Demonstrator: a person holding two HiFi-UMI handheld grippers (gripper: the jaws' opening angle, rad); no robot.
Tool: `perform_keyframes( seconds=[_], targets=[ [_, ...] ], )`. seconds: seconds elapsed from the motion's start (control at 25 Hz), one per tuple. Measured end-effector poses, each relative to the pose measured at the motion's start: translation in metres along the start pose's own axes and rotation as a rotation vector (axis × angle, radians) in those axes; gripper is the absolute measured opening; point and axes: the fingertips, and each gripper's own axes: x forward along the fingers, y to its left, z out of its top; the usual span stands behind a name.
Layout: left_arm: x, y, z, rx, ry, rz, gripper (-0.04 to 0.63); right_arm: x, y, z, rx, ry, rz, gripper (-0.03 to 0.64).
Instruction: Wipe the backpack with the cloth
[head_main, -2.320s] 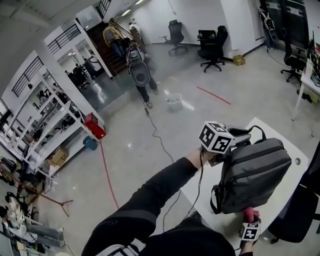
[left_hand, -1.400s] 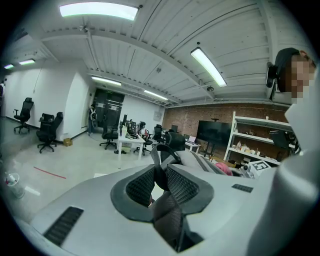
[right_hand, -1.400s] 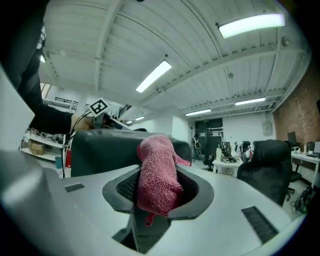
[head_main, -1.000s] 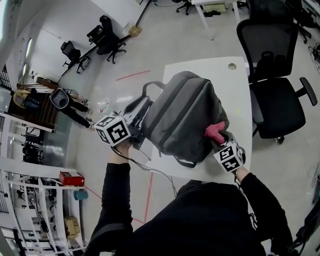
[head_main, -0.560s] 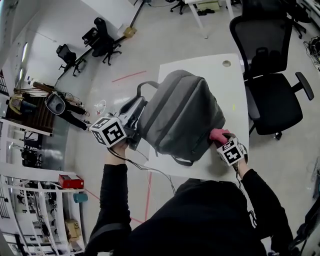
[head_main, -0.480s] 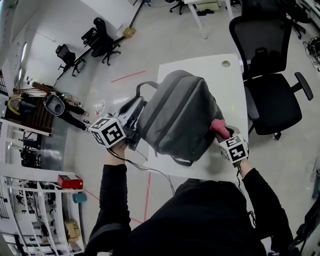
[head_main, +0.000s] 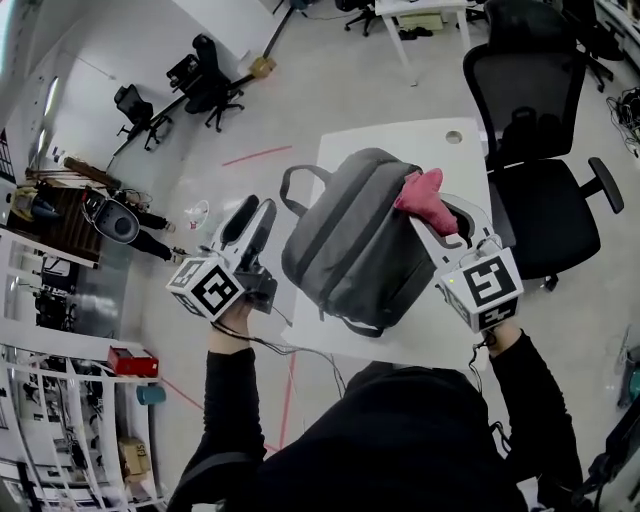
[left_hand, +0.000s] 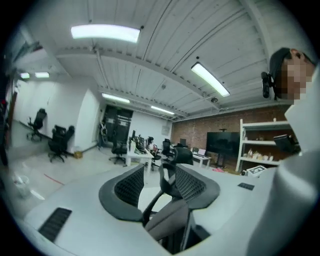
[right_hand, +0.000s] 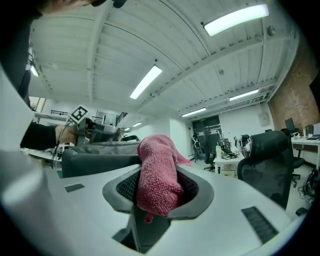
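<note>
A grey backpack (head_main: 350, 245) lies on the white table (head_main: 400, 150), its carry handle (head_main: 290, 185) toward the left. My right gripper (head_main: 437, 213) hangs above the backpack's upper right part, shut on a pink cloth (head_main: 420, 192). The right gripper view shows the cloth (right_hand: 157, 175) bunched between the jaws, with the backpack (right_hand: 100, 155) behind it. My left gripper (head_main: 258, 208) is left of the backpack and apart from it. Its jaws have just been opening, and in the left gripper view this gripper (left_hand: 159, 172) grips nothing.
A black office chair (head_main: 535, 130) stands close to the table's right edge. A cable (head_main: 300, 345) hangs from my left hand over the table's near edge. More chairs (head_main: 205, 75) stand far off on the floor at upper left.
The right gripper rose with the cloth from the backpack's near lower edge to above its top. The left gripper let go of the backpack, opened and drew back to the left.
</note>
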Motion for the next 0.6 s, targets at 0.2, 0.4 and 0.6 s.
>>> perform_keyframes(
  seconds=[0.2, 0.4, 0.6],
  targets=[
    [-0.018, -0.111, 0.05, 0.614, 0.022, 0.082, 0.121, 0.005, 0.001, -0.064, 0.014, 0.139, 0.008, 0.14],
    [0.046, -0.167, -0.057, 1.071, 0.422, -0.019, 0.271, 0.017, 0.027, -0.151, 0.046, 0.32, 0.012, 0.14],
    [0.058, -0.133, -0.085, 1.215, 0.646, 0.094, 0.2, -0.002, 0.054, -0.219, 0.092, 0.45, 0.019, 0.14]
  ],
)
